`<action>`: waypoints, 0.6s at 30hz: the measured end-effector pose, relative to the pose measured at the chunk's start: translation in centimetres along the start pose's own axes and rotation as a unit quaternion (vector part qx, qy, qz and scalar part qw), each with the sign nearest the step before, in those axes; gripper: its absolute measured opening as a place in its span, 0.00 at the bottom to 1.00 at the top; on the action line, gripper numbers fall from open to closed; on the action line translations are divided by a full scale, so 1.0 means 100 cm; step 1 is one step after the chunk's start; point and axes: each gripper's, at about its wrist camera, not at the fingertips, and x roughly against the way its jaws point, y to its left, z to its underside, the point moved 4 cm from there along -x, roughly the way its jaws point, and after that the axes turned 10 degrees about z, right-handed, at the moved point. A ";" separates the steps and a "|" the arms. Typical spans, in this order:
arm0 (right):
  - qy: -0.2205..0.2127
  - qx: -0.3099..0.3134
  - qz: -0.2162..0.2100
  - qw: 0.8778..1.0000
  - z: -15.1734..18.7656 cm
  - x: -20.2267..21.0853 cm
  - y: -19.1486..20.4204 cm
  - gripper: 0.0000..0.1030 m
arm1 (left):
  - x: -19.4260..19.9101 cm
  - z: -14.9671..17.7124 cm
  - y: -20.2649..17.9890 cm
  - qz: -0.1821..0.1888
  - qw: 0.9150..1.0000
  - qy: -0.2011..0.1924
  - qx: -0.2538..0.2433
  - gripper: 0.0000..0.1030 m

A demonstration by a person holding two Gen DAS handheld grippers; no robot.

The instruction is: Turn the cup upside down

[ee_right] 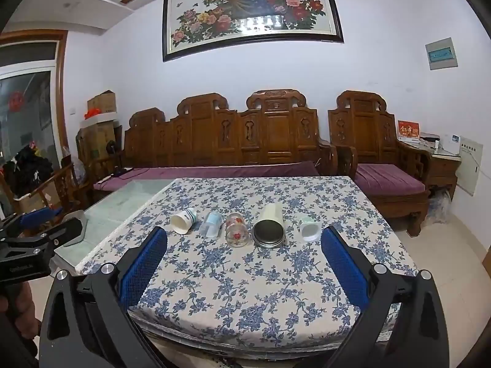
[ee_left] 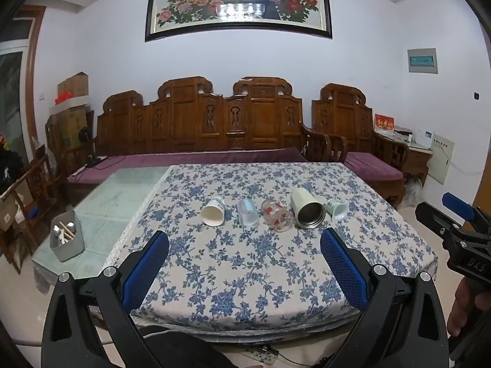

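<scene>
Several cups lie on their sides in a row on the floral tablecloth (ee_left: 245,270), mouths toward me: a white paper cup (ee_left: 213,211) (ee_right: 183,221), a clear plastic cup (ee_left: 247,212) (ee_right: 211,224), a flowered glass (ee_left: 276,215) (ee_right: 236,229), a cream steel-lined tumbler (ee_left: 307,209) (ee_right: 269,226) and a small pale green cup (ee_left: 337,209) (ee_right: 310,229). My left gripper (ee_left: 245,239) is open and empty, held short of the row. My right gripper (ee_right: 244,237) is open and empty, also short of the row.
A grey utensil holder (ee_left: 67,239) stands on the glass tabletop (ee_left: 116,196) left of the cloth. A carved wooden sofa (ee_left: 199,122) with purple cushions stands behind the table. The right gripper's body (ee_left: 460,233) shows at the right edge of the left wrist view.
</scene>
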 end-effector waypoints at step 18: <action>-0.006 -0.002 0.000 1.000 -0.005 0.008 0.000 0.98 | 0.013 -0.008 -0.002 0.002 1.000 -0.016 -0.007 0.92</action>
